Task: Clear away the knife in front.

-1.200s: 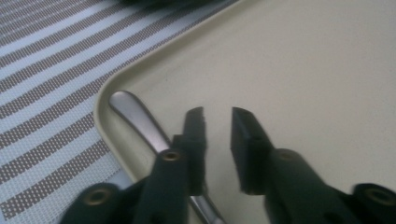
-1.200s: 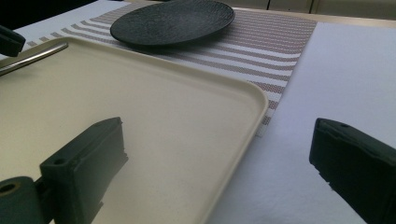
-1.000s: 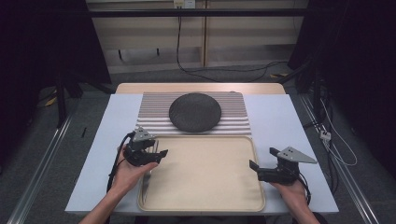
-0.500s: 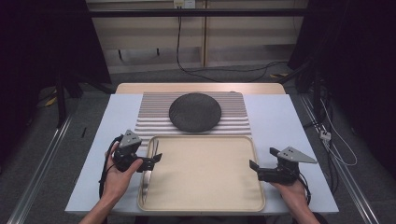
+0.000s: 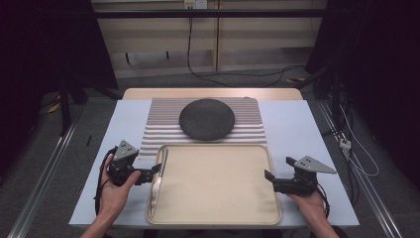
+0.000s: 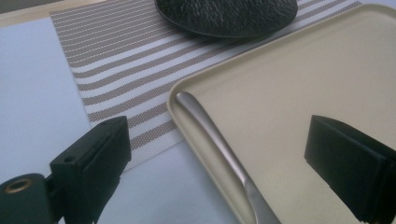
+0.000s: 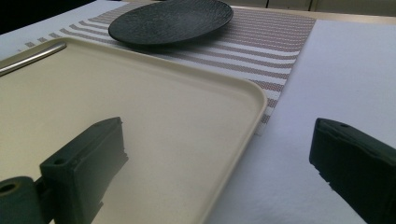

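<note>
Resting on a pale blue-white bench (image 5: 297, 129), a cream tray (image 5: 218, 183) sits at the near middle, with a striped placemat (image 5: 158, 131) just beyond it and partly under its far edge. A dark round plate (image 5: 206, 119) lies on the placemat, at the far side of the tray. A silver utensil (image 5: 158, 181) lies inside the tray along its left rim; in the left gripper view its handle (image 6: 219, 149) runs down between the 2 jaws, touching neither.

The left tongs (image 5: 154, 171) are held by a hand (image 5: 115, 191) at the tray's left edge, jaws spread wide and empty, straddling the rim over the utensil. The right tongs (image 5: 267, 176) are held by the other hand (image 5: 309, 203) at the tray's right edge, also spread wide and gripping nothing; the right gripper view has 1 jaw over the tray (image 7: 140, 121) and the other over bare bench (image 7: 336, 84).

Beyond the bench, a wooden strip (image 5: 213, 93) edges its far side. The room is dim: grey floor (image 5: 233, 79), a black cable (image 5: 237, 74) trailing across it, pale cabinet panels (image 5: 163, 44) at the far wall, and metal rails (image 5: 44, 168) on the floor at the left.
</note>
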